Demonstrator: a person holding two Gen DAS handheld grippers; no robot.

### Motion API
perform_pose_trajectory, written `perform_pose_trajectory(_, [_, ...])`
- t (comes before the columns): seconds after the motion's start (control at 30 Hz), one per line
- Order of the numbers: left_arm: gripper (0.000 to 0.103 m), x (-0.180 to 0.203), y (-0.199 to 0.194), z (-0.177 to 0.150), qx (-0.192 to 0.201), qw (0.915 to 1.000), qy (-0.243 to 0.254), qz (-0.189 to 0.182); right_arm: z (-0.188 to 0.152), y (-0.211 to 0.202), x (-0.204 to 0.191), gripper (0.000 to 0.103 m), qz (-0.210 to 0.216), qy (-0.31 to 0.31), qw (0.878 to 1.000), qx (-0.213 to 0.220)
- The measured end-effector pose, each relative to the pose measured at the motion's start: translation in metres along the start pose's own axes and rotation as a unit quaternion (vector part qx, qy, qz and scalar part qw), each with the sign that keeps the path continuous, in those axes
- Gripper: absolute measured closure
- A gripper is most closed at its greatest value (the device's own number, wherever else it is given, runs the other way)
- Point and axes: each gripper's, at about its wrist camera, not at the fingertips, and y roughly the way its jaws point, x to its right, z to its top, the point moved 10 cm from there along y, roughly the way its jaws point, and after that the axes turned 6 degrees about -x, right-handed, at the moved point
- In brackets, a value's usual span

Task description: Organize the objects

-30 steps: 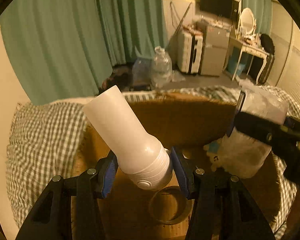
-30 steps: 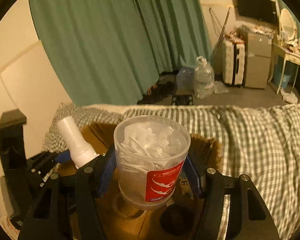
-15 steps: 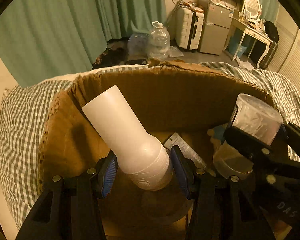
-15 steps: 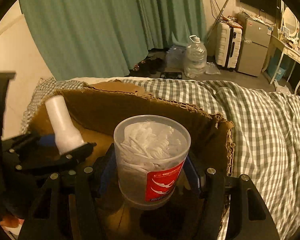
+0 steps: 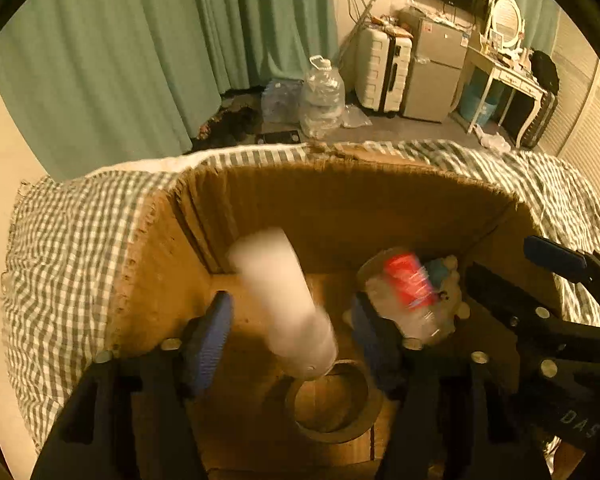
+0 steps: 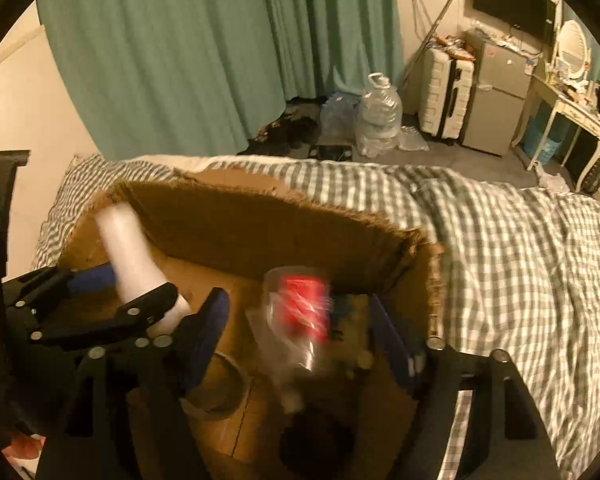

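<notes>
Left wrist view: the left gripper (image 5: 290,332) stands released, its blue pads wide apart, and the white bottle (image 5: 284,300) lies blurred between them, touching neither that can be seen. The bottle is inside the cardboard box (image 5: 340,204), tilted with its narrow end toward 11 o'clock and its broad base just above a tape roll (image 5: 332,404) lying flat on the box floor at 6 o'clock. At 3 o'clock of the bottle the clear tub with a red label (image 5: 408,292) lies on its side near the box's right corner, beside a small plush toy (image 5: 454,280). The right gripper (image 5: 548,312) enters from 3 o'clock. The box sits on a green-checked bedspread (image 5: 72,248). Beyond the bed, at 12 o'clock, are green curtains (image 5: 160,48), a water jug (image 5: 322,98), a white suitcase (image 5: 382,74), a small fridge (image 5: 436,76) and a white dressing table (image 5: 508,80).

Right wrist view: the right gripper (image 6: 300,328) is likewise spread open, the clear tub (image 6: 300,316) blurred between its fingers and tipped, label uppermost, inside the box (image 6: 280,216). At 9 o'clock the left gripper (image 6: 112,296) is seen side on with the white bottle (image 6: 128,252) between its fingers, rising toward 11 o'clock. The tape roll (image 6: 220,388) lies at 7 o'clock. The bedspread (image 6: 520,264) fills the right side; curtains (image 6: 200,52), jug (image 6: 380,116), suitcase (image 6: 446,88) and fridge (image 6: 496,92) stand behind.
</notes>
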Motion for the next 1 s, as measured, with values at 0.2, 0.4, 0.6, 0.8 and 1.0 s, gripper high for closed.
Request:
perform_pose_trajectory(0.2, [0.019, -0.006, -0.019, 0.013, 0.018, 0.9997, -0.015, 0.002, 0.013, -0.015, 0.015, 0.013, 0.01, 0.037, 0.999, 0.03])
perform_pose_trajectory(0.4, [0.014, 0.002, -0.035, 0.023, 0.047, 0.9981, 0.019, 0.037, 0.023, -0.027, 0.024, 0.006, 0.019, 0.039, 0.997, 0.062])
perform_pose_trajectory(0.6, [0.013, 0.004, -0.065, 0.028, 0.093, 0.9942, 0.029, 0.044, 0.031, -0.062, 0.036, 0.006, 0.034, 0.079, 0.992, 0.09])
perform_pose_trajectory(0.8, [0.013, 0.0, -0.123, 0.039, 0.129, 0.9908, 0.013, 0.036, 0.036, -0.14, 0.036, 0.006, 0.006, 0.068, 0.987, 0.148])
perform_pose_trajectory(1.0, [0.013, -0.003, -0.198, 0.038, 0.177, 0.9842, -0.007, 0.008, 0.034, -0.222, 0.027, 0.003, -0.008, 0.068, 0.978, 0.198])
